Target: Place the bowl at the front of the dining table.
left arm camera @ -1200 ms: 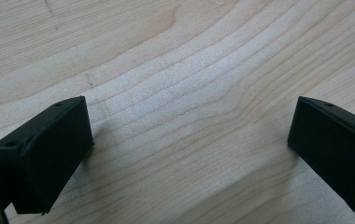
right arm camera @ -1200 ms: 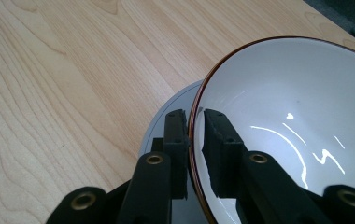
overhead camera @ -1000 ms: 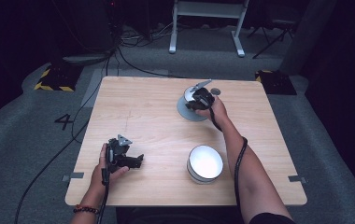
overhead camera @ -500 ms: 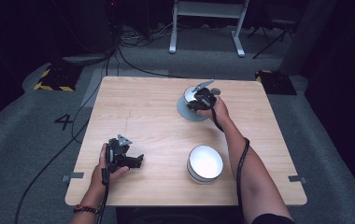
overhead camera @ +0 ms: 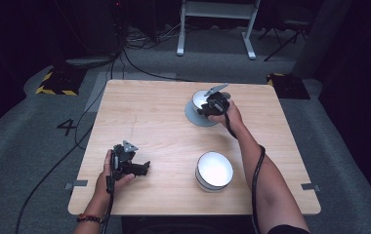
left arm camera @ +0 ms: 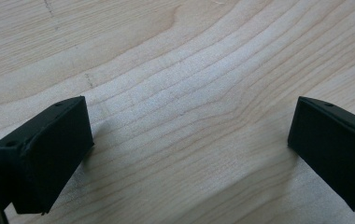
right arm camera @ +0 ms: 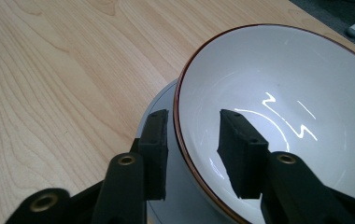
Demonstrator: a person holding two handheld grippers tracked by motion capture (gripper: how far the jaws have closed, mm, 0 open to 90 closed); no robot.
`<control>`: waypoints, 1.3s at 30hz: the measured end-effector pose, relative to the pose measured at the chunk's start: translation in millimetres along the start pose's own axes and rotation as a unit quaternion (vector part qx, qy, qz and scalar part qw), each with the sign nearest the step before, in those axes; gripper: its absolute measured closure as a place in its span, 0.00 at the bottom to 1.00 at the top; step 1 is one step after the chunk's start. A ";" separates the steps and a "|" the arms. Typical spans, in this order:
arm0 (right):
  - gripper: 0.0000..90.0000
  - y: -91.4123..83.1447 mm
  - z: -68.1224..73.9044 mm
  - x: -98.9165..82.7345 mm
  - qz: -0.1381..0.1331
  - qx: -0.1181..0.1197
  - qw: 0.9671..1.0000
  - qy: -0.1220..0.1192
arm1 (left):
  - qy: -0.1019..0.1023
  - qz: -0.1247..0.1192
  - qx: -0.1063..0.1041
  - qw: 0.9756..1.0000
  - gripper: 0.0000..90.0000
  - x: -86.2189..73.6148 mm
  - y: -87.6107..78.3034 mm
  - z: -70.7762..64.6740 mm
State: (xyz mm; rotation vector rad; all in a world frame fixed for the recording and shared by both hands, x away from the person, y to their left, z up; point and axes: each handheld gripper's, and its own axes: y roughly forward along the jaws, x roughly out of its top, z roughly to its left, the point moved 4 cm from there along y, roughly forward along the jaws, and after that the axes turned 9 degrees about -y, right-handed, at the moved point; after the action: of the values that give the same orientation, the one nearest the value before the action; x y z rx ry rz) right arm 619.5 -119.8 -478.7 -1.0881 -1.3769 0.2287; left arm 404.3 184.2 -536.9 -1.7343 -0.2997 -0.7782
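Bowl (right arm camera: 278,116) sits on a grey plate (overhead camera: 197,116) at the far right of the counter (overhead camera: 144,122). Basically nothing has moved in the last second. Right claw (right arm camera: 192,154) straddles the bowl's rim, one jaw inside and one outside, narrow gap, not clamped yet, so I'd guess a pinch comes next. Left claw (left arm camera: 185,154) rests wide and empty near the front edge.

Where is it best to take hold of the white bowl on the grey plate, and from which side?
Grip the white bowl by its thin rim, from the side nearest the right tool. The wall is thin and open upward, so one jaw likely fits inside and one outside, above the grey plate.
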 end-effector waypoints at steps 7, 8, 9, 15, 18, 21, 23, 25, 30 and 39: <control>0.56 -3.8 0.4 -3.9 0.009 -0.001 1.000 -0.003 | -0.001 0.000 0.000 1.000 0.00 0.3 0.2 0.0; 0.55 -4.3 0.7 -4.2 0.009 -0.002 1.000 0.001 | 0.000 0.000 0.000 1.000 0.00 0.4 0.3 0.0; 0.53 -4.2 1.3 -4.3 0.001 0.002 1.000 0.003 | 0.000 0.000 0.000 1.000 0.00 0.4 0.2 0.0; 0.38 -8.7 -0.3 -9.0 0.006 -0.017 1.000 0.001 | 0.000 0.000 0.001 1.000 0.00 0.3 0.2 0.0; 0.33 -10.6 -1.3 -10.6 0.006 -0.020 1.000 0.002 | -0.001 0.000 0.000 1.000 0.00 0.4 0.4 -0.1; 0.30 -12.7 -2.8 -11.8 0.003 -0.029 1.000 0.005 | 0.000 0.000 -0.001 1.000 0.00 0.4 0.4 -0.1; 0.30 -13.3 -2.3 -12.8 -0.001 -0.024 1.000 0.005 | -0.001 0.000 -0.001 1.000 0.00 0.4 0.4 -0.1; 0.29 -15.1 -1.7 -13.2 0.001 -0.026 1.000 0.007 | 0.000 0.000 -0.001 1.000 0.00 0.4 0.4 -0.1; 0.27 -17.1 0.6 -13.8 0.002 -0.031 1.000 -0.003 | 0.000 0.000 -0.001 1.000 0.00 0.4 0.4 -0.1; 0.25 -22.7 8.8 -14.3 0.007 -0.036 0.999 -0.027 | 0.000 0.000 0.000 1.000 0.00 0.3 0.2 0.0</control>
State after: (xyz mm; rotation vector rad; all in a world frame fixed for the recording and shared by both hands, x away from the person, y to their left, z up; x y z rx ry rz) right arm 598.2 -137.5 -473.3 -1.1582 -1.4348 0.2209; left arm 404.7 184.1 -536.8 -1.7340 -0.3005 -0.7773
